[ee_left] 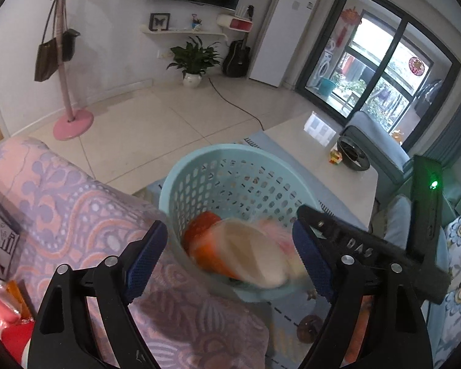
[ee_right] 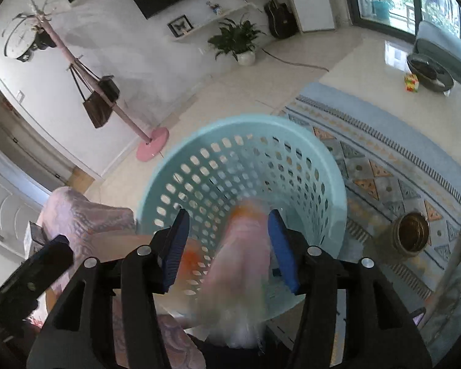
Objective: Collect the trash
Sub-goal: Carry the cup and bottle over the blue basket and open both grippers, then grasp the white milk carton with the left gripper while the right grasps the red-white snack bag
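While both tools hang tilted down over the pale blue perforated basket (ee_left: 230,166), I see an orange and white cup (ee_left: 242,252), blurred, lying between the left tool (ee_left: 227,261) pads without either pad pressing it, so that tool stands wide open; beneath it something red-orange sits low in the basket. Through the right wrist camera a blurred pink and white wrapper (ee_right: 242,264) sits between the right tool (ee_right: 230,249) pads, against the pad at 3 o'clock and clear of the one at 9 o'clock; I cannot tell whether it is gripped. A pink patterned sofa arm (ee_left: 76,215) crowds the basket at 9 o'clock. At 2 o'clock stands the white bench (ee_left: 322,166) carrying a dark bowl (ee_left: 352,153), and a brass-coloured tin (ee_right: 410,233) lies on the rug (ee_right: 384,153) at 3 o'clock
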`<state>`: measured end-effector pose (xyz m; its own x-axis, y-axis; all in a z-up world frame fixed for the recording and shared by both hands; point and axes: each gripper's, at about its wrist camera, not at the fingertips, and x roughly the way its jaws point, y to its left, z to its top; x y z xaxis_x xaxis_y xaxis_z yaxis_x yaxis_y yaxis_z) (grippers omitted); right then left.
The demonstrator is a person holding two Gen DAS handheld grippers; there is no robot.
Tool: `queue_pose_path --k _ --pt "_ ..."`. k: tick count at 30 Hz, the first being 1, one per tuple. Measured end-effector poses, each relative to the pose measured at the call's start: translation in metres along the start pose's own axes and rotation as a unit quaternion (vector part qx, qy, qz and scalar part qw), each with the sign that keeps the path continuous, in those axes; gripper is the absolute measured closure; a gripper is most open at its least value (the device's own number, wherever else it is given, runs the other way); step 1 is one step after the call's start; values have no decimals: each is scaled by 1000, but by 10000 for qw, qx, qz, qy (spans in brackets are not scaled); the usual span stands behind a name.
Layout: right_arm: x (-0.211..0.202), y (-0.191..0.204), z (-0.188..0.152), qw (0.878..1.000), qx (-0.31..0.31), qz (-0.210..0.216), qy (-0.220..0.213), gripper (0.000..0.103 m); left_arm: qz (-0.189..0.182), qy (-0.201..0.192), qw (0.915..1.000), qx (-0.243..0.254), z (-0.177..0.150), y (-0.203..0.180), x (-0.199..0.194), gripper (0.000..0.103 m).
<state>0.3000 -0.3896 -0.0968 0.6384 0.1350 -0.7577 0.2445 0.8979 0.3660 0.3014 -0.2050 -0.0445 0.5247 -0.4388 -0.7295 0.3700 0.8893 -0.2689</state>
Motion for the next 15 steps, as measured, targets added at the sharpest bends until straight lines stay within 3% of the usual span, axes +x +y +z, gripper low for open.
queue_pose_path --k 7,15 --pt "-22 14 -8 9997 -185 127 -87 53 -136 -257 9994 -186 -9 7 -35 22" --pt "-77 79 -34 9926 -1029 497 -406 53 -318 -870 9950 -374 -34 24 -118 21"
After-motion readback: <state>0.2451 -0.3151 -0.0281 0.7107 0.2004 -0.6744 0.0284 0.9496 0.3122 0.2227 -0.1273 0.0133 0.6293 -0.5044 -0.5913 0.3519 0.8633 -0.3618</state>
